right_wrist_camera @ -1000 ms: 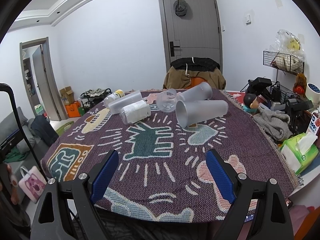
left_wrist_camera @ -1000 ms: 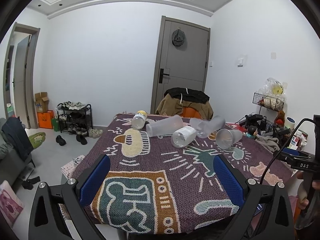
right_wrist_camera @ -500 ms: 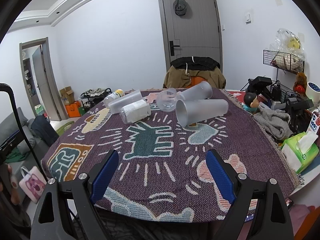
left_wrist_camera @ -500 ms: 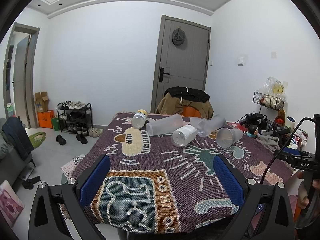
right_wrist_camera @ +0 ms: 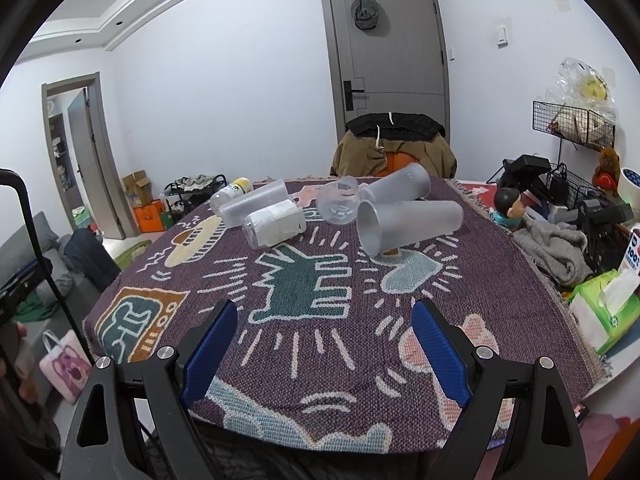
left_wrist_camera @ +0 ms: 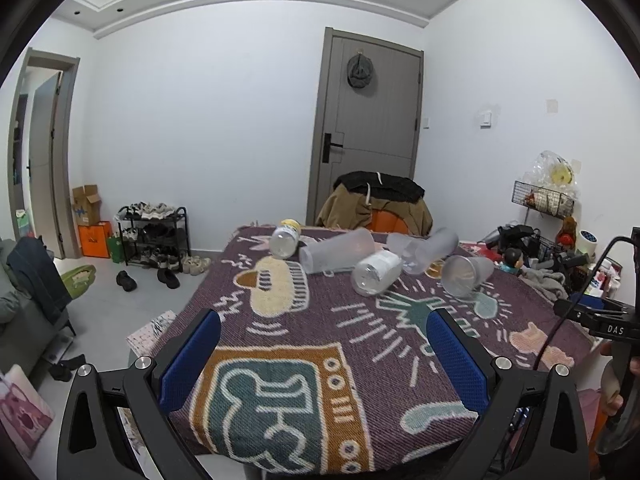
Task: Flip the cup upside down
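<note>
Both hand-held grippers, left (left_wrist_camera: pixel 322 354) and right (right_wrist_camera: pixel 324 344), are spread wide and hold nothing, well short of the clutter. We take the frosted cup (right_wrist_camera: pixel 410 226) as target: on its side at the far right of the worktop (right_wrist_camera: pixel 500 280), long axis roughly horizontal, mouth toward us and slightly left. Risk: it rolls when nudged, or a finger knocks the small clear cup (right_wrist_camera: pixel 338 204) just beside it.

Setting: a lived-in home room. Evidence: shoe rack (left_wrist_camera: pixel 154 228) by the wall, jacket-draped chair (right_wrist_camera: pixel 394 144) before a grey door (right_wrist_camera: pixel 386 52), patterned tablecloth (right_wrist_camera: pixel 320 280), tissue pack (right_wrist_camera: pixel 604 312).
</note>
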Motion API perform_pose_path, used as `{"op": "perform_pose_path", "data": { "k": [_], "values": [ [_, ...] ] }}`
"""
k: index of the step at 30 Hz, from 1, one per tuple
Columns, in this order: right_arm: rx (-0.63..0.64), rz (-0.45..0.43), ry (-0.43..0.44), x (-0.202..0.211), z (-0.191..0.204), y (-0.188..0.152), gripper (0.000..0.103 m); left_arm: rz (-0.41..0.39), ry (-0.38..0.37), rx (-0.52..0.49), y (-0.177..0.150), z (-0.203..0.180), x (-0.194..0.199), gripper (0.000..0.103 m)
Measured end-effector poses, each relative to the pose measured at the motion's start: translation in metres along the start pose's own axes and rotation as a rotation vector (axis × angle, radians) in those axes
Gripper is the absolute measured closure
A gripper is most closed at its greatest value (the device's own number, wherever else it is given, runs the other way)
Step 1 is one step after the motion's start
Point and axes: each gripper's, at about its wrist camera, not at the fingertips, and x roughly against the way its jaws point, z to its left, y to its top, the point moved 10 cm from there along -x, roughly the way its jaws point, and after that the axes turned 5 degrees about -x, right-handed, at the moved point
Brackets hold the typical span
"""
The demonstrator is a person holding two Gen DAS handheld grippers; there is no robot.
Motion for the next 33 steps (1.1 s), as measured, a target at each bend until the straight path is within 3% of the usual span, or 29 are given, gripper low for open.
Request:
{"op": "perform_pose_path", "data": {
  "k": [9, 23, 33],
  "values": [
    [-0.003, 0.023, 0.052, -0.019, 0.014, 0.024, 0.014, -0.029, 0.022, 0.018, 0.019, 0.024, -0.016, 0.0],
    [-0.037, 0.116, 0.045, -0.089, 0.007, 0.052, 0.014, 0.153, 0.013, -0.035, 0.035, 0.045, -0.099, 0.0],
    [-0.083, 0.171, 0.021, -0.137, -0.009, 0.066, 0.014, 0.215, -0.004, -0.059, 0.067, 0.062, -0.173, 0.0]
  ]
}}
